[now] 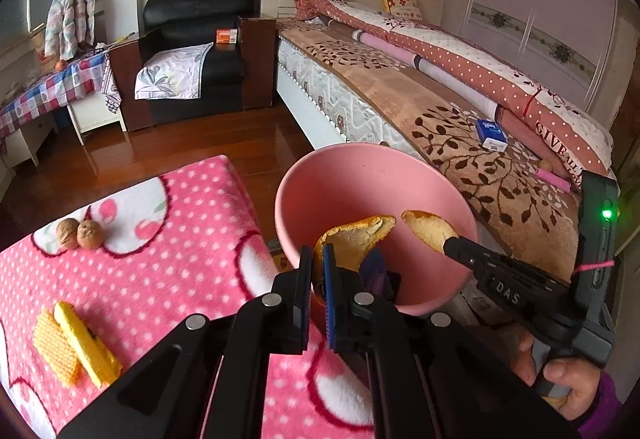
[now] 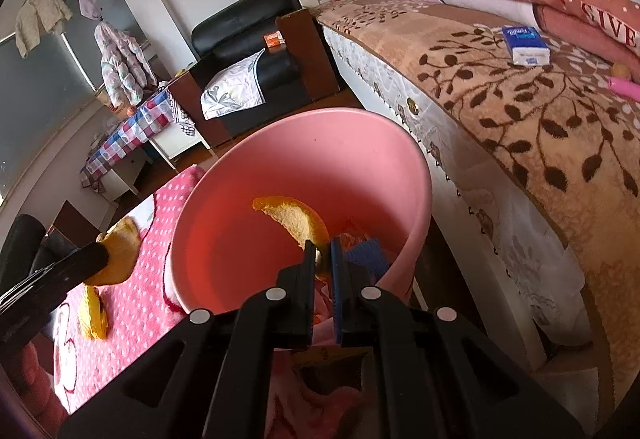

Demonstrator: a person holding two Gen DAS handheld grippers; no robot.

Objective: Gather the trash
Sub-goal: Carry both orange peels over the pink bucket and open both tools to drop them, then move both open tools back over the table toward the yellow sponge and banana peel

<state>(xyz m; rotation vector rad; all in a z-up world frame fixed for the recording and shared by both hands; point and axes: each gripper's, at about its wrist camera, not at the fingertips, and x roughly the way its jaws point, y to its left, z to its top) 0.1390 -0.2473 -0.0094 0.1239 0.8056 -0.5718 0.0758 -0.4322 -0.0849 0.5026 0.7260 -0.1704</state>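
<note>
A pink bin [image 1: 360,179] stands between the pink dotted table cloth [image 1: 168,279] and the bed. My left gripper [image 1: 318,259] is shut on a curled orange peel [image 1: 354,237], held at the bin's near rim. In the right wrist view that left gripper [image 2: 102,253] and its peel [image 2: 120,249] hang over the cloth, just left of the bin [image 2: 320,159]. My right gripper [image 2: 322,251] is shut on a second orange peel [image 2: 294,217] above the bin's opening. The left wrist view shows it [image 1: 450,244] coming in from the right with that peel [image 1: 428,229].
Two walnuts [image 1: 78,234] and yellow wafer pieces [image 1: 76,343] lie on the cloth. Purple and blue wrappers [image 2: 366,255] lie in the bin. The bed [image 2: 520,143], carrying a tissue pack [image 2: 526,45], runs close along the bin's right. Beyond are wooden floor and a black armchair [image 1: 200,47].
</note>
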